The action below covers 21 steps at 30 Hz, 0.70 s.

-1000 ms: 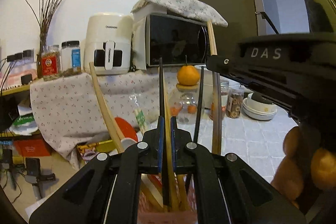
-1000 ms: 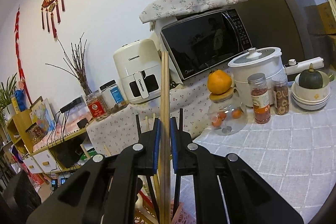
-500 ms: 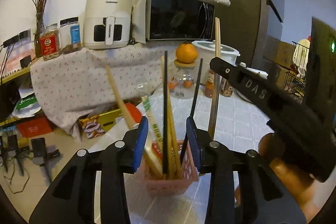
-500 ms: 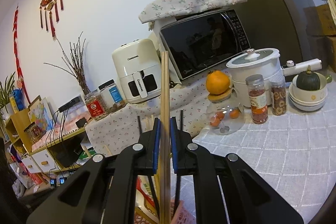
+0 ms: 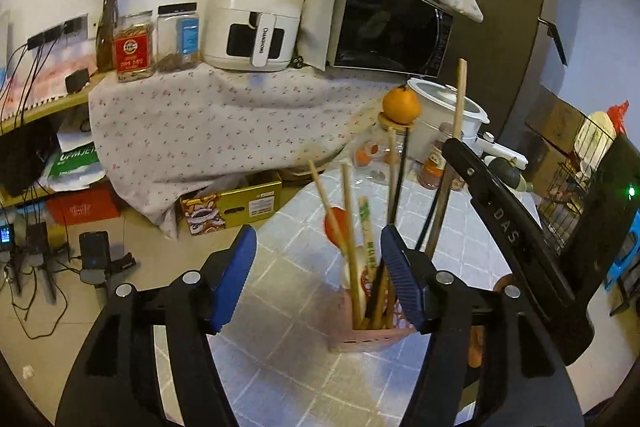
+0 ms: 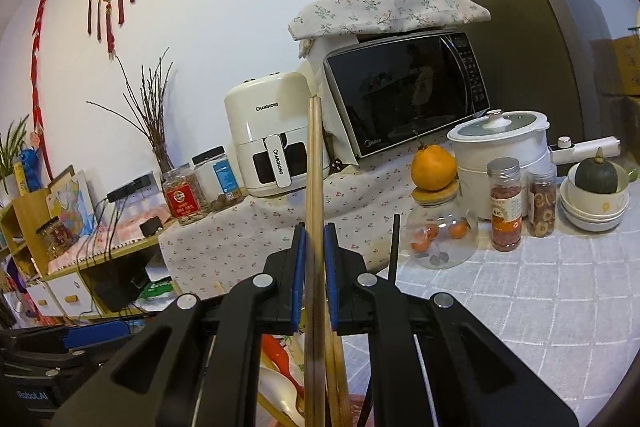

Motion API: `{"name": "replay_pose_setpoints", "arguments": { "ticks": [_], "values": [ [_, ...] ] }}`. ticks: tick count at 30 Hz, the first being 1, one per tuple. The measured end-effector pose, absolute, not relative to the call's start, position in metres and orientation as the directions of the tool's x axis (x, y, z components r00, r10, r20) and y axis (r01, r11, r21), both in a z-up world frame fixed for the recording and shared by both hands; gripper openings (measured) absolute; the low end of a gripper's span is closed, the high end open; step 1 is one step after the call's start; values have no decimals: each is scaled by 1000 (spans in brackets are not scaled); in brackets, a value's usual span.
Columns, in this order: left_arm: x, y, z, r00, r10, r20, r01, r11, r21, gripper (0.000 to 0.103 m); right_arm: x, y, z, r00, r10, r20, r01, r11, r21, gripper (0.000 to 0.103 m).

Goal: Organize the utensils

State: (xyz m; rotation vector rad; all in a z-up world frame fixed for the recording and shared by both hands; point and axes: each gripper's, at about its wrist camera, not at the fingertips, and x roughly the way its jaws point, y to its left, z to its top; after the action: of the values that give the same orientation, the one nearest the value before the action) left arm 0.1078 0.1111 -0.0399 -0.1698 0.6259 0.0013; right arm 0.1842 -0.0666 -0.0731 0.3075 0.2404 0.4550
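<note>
A pink utensil holder (image 5: pixel 372 333) stands on the white checked tablecloth (image 5: pixel 288 311), with several wooden and black chopsticks (image 5: pixel 349 227) and a red-and-white spoon (image 5: pixel 335 223) upright in it. My left gripper (image 5: pixel 317 247) hovers above and behind the holder. Its jaws are opening and the pads touch nothing. My right gripper (image 6: pixel 315 231) is shut on a pair of long wooden chopsticks (image 6: pixel 314 167) held upright over the holder. It also shows in the left wrist view as the right gripper (image 5: pixel 500 215) with the wooden chopsticks (image 5: pixel 460 99) sticking up. The holder's base is hidden in the right wrist view.
Behind the holder stand a glass jar (image 6: pixel 440 231) with an orange (image 6: pixel 434 167) on its lid, two spice jars (image 6: pixel 506 203), a white cooker (image 6: pixel 500 155) and stacked bowls (image 6: pixel 592 207) with a squash. An air fryer (image 6: pixel 272 135) and microwave (image 6: pixel 404 91) sit further back. The table edge (image 5: pixel 280 211) drops to the floor at left.
My left gripper let go of the black chopstick, opened wide, and drew back and up from the holder. My right gripper kept its hold on the wooden chopsticks and shifted slightly.
</note>
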Motion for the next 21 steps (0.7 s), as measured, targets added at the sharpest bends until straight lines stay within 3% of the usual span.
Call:
{"name": "replay_pose_setpoints", "arguments": {
  "ticks": [4, 10, 13, 20, 21],
  "values": [
    [112, 115, -44, 793, -59, -606, -55, 984, -167, 62, 181, -62, -82, 884, 436, -169, -374, 876, 304, 10],
    [118, 115, -52, 756, -90, -648, -52, 979, -197, 63, 170, -56, -107, 847, 421, -325, -365, 905, 218, 16],
    [116, 112, -51, 751, -97, -653, -41, 980, -193, 65, 160, -67, -100, 844, 402, -355, -350, 915, 203, 18],
    [106, 93, -49, 735, -101, -670, -12, 987, -163, 67, 115, -95, -75, 714, 384, -586, -353, 920, 172, 43],
    [105, 89, -49, 728, -104, -678, -6, 987, -158, 70, 102, -98, -71, 698, 381, -607, -364, 918, 158, 53]
  ]
}}
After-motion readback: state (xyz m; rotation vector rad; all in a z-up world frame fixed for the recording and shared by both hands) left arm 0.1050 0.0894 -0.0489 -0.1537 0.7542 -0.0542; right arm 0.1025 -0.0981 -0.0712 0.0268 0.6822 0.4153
